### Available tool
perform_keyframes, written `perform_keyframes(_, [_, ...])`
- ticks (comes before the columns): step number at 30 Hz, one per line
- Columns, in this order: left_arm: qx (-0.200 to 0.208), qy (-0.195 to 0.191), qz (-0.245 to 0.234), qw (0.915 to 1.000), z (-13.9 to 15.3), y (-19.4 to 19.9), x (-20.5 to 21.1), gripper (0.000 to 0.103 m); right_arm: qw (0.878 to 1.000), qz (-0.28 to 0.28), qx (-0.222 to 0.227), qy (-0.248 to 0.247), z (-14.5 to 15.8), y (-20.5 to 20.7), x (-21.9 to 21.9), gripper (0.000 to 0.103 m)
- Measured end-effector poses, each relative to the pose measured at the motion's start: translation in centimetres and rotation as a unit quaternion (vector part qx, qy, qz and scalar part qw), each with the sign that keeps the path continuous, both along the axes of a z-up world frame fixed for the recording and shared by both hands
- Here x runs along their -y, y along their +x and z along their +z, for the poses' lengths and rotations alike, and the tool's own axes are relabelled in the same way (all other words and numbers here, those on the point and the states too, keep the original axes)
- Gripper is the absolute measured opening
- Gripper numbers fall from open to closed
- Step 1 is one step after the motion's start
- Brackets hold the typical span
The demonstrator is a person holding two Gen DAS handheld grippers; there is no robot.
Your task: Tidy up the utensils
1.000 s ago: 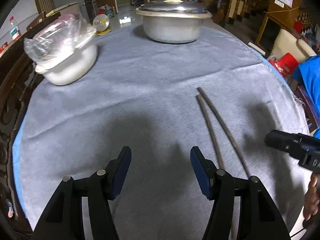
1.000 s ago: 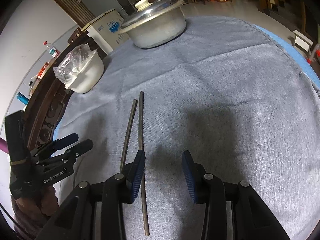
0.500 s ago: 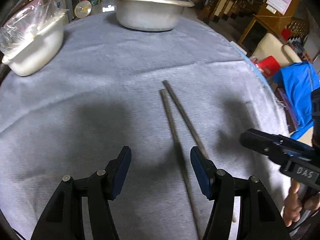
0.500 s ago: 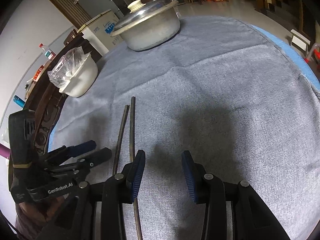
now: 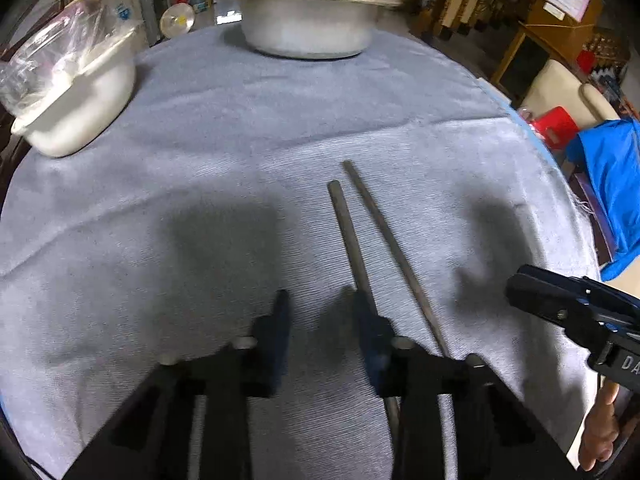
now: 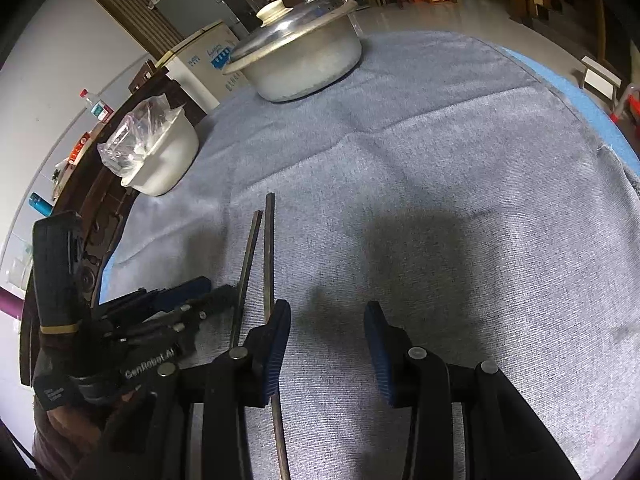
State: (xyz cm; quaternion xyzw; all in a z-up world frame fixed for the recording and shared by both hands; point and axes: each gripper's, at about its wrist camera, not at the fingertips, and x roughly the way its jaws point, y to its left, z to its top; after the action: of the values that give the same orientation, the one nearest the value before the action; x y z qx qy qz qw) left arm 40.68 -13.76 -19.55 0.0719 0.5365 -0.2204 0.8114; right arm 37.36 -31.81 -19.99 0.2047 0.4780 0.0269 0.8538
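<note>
Two dark chopsticks lie side by side on the grey cloth, a left one (image 5: 348,236) (image 6: 250,252) and a right one (image 5: 384,232) (image 6: 270,252). My left gripper (image 5: 320,300) (image 6: 216,290) hovers low at their near ends. Its jaws are closing and blurred, with a gap still between them. The left chopstick runs under its right finger, and only cloth shows between the pads. My right gripper (image 6: 326,308) (image 5: 520,280) stands open over bare cloth, with the right chopstick passing beneath its left finger.
A lidded metal pot (image 5: 308,28) (image 6: 304,64) stands at the far side of the round table (image 5: 200,152). A white bowl (image 5: 80,108) (image 6: 168,164) holding a plastic bag sits far left. The table edge curves close on the right, with chairs beyond it.
My left gripper slid right and down towards the chopsticks, and its jaws have narrowed sharply. The right gripper has kept still with the same gap.
</note>
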Motion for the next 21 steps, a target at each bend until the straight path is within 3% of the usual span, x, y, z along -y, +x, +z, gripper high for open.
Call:
perform_keyframes(2, [0.000,0.004,0.005,1.0000,0.0,0.3,-0.8,0.008,1.000,0.004,-0.001,-0.003,0.0,0.1,-0.2,0.041])
perform_keyframes(9, [-0.014,-0.010,0.022,0.9996,0.4,0.8,-3.3,0.007,1.000,0.019,-0.003,-0.019,0.2,1.7,-1.6,0.041])
perform_keyframes(14, [-0.017,-0.047,0.010,0.9987,1.3,0.9,-2.2,0.009,1.000,0.007,0.010,-0.009,1.0,2.0,-1.4,0.041])
perform_keyframes(21, [-0.042,-0.060,0.008,0.9973,0.0,2.0,0.0,0.017,1.000,-0.005,0.002,-0.013,0.9,1.2,-0.3,0.041])
